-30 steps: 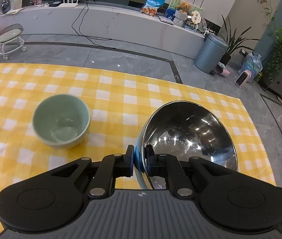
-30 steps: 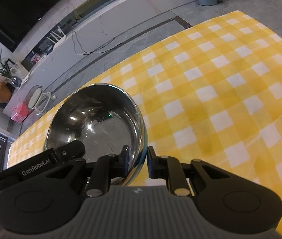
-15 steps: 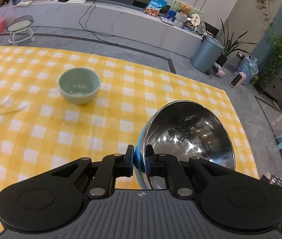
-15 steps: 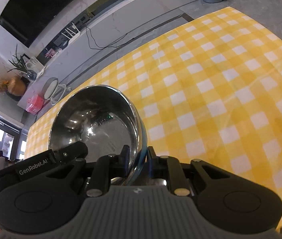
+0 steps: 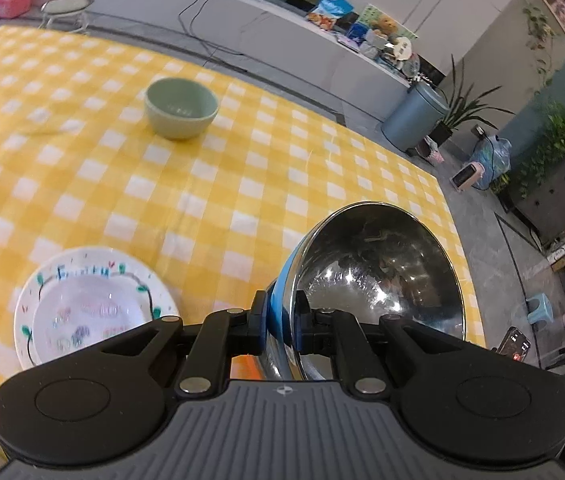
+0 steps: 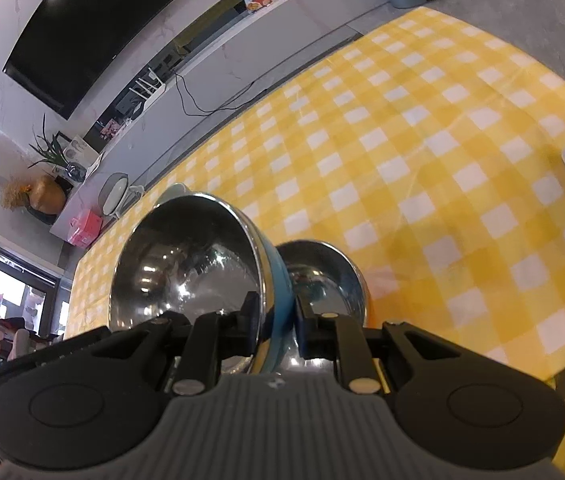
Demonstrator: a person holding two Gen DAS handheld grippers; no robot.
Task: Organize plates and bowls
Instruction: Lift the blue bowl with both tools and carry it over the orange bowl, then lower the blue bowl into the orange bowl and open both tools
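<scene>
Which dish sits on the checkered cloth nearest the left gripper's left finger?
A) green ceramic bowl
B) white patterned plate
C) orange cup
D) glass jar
B: in the left wrist view the white patterned plate lies just beside the left gripper; the green ceramic bowl stands farther off.

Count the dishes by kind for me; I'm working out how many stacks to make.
Steel bowls: 2, the blue-sided steel bowl and the orange-sided steel bowl
Green bowl: 1
Patterned plate: 1
Total: 4, leaving out an unclear item at the right view's edge.
</scene>
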